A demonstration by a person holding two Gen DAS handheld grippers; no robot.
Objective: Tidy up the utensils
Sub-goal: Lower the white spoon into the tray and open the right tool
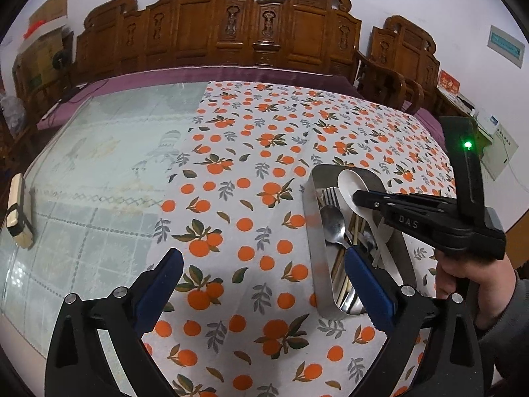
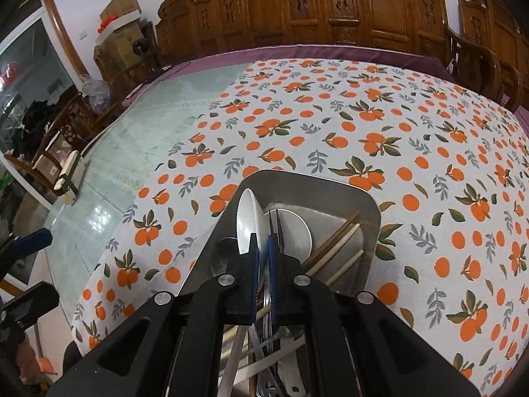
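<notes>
My right tongs (image 2: 263, 261) are pinching the white spoon (image 2: 252, 223) on edge, its long axis running straight ahead, bowl foremost, above the steel tray (image 2: 330, 187). My left tongs (image 1: 264, 284) are hanging open over the table (image 1: 99, 182), tray just rightward.

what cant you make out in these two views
- Tray near end: right wrist view, hidden by the right gripper and its body, so the utensil handles there cannot be counted.
- White spoon handle: same view, hidden between the shut fingers.
- Chopsticks and fork: left wrist view, partly covered by the right gripper and the left gripper's finger.
- Wall sign: text too small.
</notes>
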